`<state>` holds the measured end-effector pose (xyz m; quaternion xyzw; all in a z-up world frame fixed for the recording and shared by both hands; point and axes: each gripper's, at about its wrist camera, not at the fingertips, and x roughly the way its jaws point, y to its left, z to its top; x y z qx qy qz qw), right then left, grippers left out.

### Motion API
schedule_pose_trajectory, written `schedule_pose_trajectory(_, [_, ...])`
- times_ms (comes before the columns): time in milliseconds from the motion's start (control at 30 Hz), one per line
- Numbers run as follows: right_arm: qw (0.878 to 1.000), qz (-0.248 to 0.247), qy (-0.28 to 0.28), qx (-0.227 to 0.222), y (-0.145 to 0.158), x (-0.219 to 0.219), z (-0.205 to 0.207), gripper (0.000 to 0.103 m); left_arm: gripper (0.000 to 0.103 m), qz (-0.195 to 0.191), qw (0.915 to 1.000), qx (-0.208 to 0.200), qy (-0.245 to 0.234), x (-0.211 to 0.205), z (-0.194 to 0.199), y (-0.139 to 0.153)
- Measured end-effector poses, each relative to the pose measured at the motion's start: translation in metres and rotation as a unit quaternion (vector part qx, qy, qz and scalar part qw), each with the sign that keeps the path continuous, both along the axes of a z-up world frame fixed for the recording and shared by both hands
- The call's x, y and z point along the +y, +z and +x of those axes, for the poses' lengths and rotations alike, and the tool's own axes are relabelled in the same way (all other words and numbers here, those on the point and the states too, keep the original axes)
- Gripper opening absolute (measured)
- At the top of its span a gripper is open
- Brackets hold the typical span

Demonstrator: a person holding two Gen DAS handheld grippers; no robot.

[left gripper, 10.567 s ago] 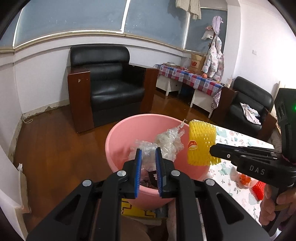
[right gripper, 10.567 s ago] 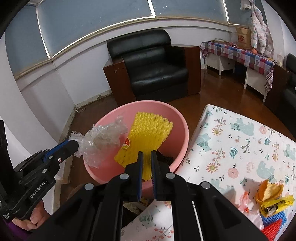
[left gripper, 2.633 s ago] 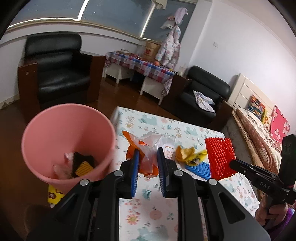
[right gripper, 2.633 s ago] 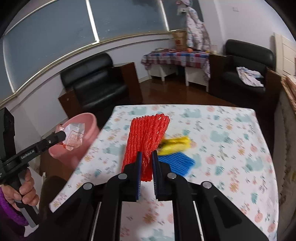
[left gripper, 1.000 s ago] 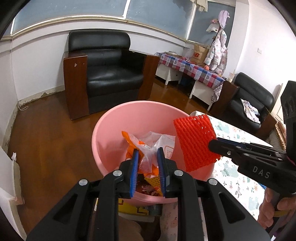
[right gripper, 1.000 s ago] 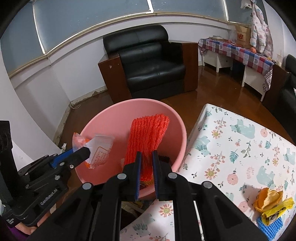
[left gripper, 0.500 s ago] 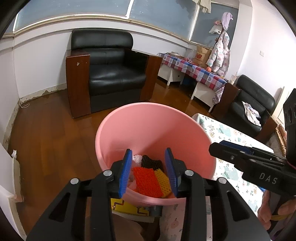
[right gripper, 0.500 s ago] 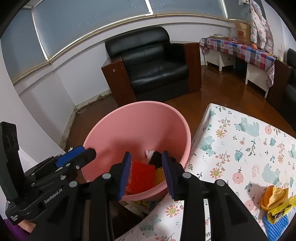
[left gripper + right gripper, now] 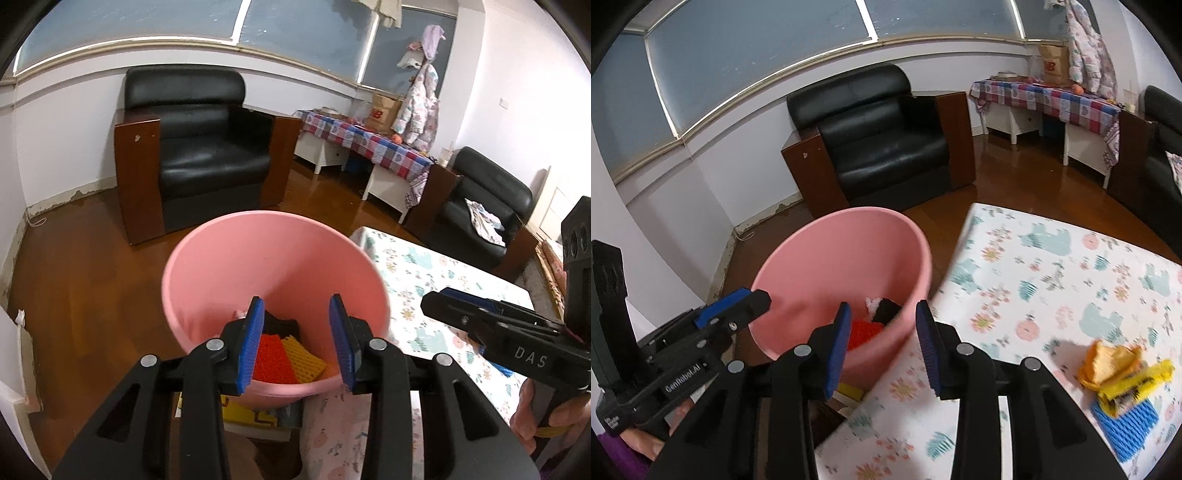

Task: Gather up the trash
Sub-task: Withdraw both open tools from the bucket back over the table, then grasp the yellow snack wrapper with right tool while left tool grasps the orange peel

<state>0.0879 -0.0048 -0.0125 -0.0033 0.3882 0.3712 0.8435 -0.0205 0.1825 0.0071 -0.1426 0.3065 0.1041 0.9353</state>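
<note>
A pink bucket (image 9: pixel 229 266) (image 9: pixel 820 266) stands on the floor beside a table with a patterned cloth (image 9: pixel 1052 273) (image 9: pixel 417 266). Inside it lie a red foam net (image 9: pixel 272 356) (image 9: pixel 863 330), a yellow foam net (image 9: pixel 303 357) and a dark item (image 9: pixel 281 325). My left gripper (image 9: pixel 296 339) is open and empty over the bucket. My right gripper (image 9: pixel 882 343) is open and empty at the bucket's near rim. On the table remain an orange peel (image 9: pixel 1110 360), a yellow wrapper (image 9: pixel 1136 382) and a blue foam net (image 9: pixel 1124 424).
A black armchair (image 9: pixel 195 147) stands behind the bucket on the wooden floor. A checked-cloth side table (image 9: pixel 365 144) and a second black chair (image 9: pixel 487 206) are at the back right. A yellow box (image 9: pixel 251 413) lies under the bucket.
Both grippers have opened wider since half a second ago. The right gripper has swung toward the table, bringing the peel, wrapper and blue net further into view. The red net lies in the bucket.
</note>
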Motion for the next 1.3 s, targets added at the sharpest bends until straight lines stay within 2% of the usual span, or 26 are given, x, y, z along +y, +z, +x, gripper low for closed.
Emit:
schedule_pose_trajectory(267, [0.999, 0.010, -0.039, 0.011, -0.006, -0.068, -0.011, 0.037, 0.037, -0.010, 0.9988, 0.015, -0.045, -0.030, 0.011, -0.001])
schedule_pose_trajectory(500, [0.994, 0.003, -0.109, 0.000, -0.017, -0.142, -0.024, 0.038, 0.037, -0.015, 0.9952, 0.025, -0.093, -0.065, 0.025, -0.003])
schedule_pose_trajectory(700, [0.986, 0.006, -0.161, 0.028, -0.035, -0.192, -0.025, 0.039, 0.037, -0.014, 0.9887, 0.031, -0.146, -0.108, 0.047, -0.005])
schedule_pose_trajectory(967, [0.984, 0.024, -0.175, 0.036, -0.039, -0.217, -0.023, 0.039, 0.037, -0.006, 0.9768, 0.053, -0.208, -0.159, 0.085, -0.010])
schedule_pose_trajectory(1300, [0.983, 0.027, -0.172, 0.052, -0.047, -0.223, -0.016, 0.039, 0.037, -0.009, 0.9672, 0.097, -0.235, -0.199, 0.144, -0.036])
